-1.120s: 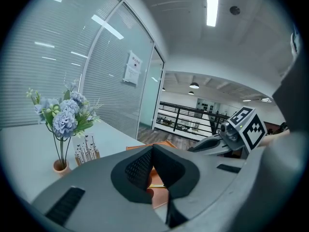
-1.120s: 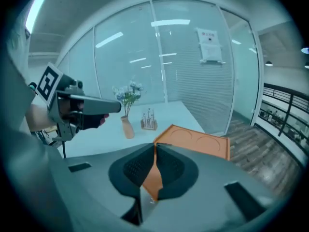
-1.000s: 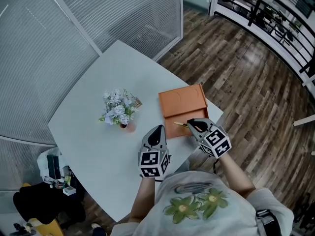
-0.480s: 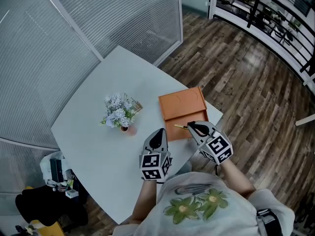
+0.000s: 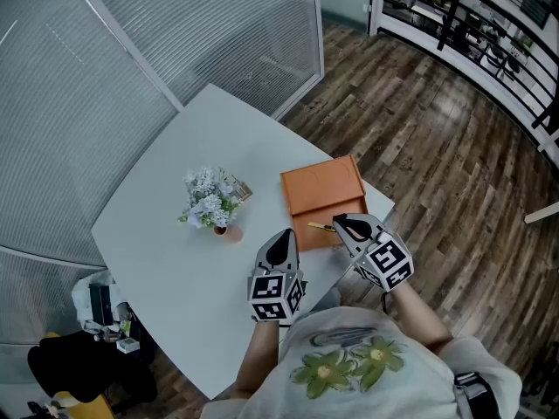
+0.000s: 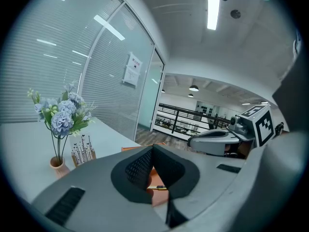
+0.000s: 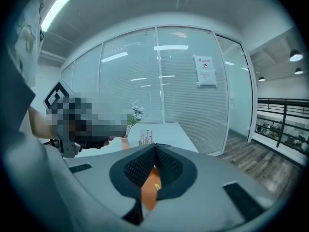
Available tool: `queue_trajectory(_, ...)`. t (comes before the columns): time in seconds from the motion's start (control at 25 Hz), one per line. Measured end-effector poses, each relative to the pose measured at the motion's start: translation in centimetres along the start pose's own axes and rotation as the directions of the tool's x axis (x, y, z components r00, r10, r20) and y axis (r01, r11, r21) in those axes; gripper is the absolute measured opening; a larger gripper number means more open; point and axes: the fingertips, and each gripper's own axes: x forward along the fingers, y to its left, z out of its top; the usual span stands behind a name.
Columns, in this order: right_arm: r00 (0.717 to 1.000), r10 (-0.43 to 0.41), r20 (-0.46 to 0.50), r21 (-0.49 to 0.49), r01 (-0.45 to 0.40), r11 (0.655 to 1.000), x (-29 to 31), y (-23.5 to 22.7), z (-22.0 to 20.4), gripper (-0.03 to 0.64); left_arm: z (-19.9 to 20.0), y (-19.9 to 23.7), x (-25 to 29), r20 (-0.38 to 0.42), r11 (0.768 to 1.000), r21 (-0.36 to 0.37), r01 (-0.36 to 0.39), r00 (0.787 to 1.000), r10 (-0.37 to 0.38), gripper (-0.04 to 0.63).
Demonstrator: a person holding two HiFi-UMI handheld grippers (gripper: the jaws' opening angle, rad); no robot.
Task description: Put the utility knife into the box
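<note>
- Right gripper (image 5: 338, 224): in its own view the jaws are seen pressed together at the tips, with nothing clamped between the pads. Only orange box surface and a yellow sliver are seen through the gap below the tips.
- Utility knife (image 5: 320, 226): it is laid crosswise on the near, lower strip of the orange box (image 5: 323, 180), just left of the right gripper's tips. Contact with the tips cannot be settled from the head view.
- Judgement: the closed tips are held at the knife's right end probably so it can be nudged or steadied, not carried. Whether that near strip is the box's open inside or a flap cannot be told, so completion is left open.
- Left gripper (image 5: 281, 234): its jaws are also closed together and empty. It is held over the bare table (image 5: 166, 234) just left of the box and aimed at the knife. It is likely parked clear of the right side's work, yet near enough for the box to be braced.
- Flower vase (image 5: 214, 203): it is set well left of the box, out of the working path.
</note>
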Motion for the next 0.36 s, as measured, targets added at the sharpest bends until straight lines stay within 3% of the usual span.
queue_trajectory(0.36,1.0,-0.006,0.0,0.003,0.006,1.0,0.01,-0.02,-0.09,0.003,-0.06,0.09,-0.02,0.003,1.0,-0.004,0.001,1.0,-0.001,0.0)
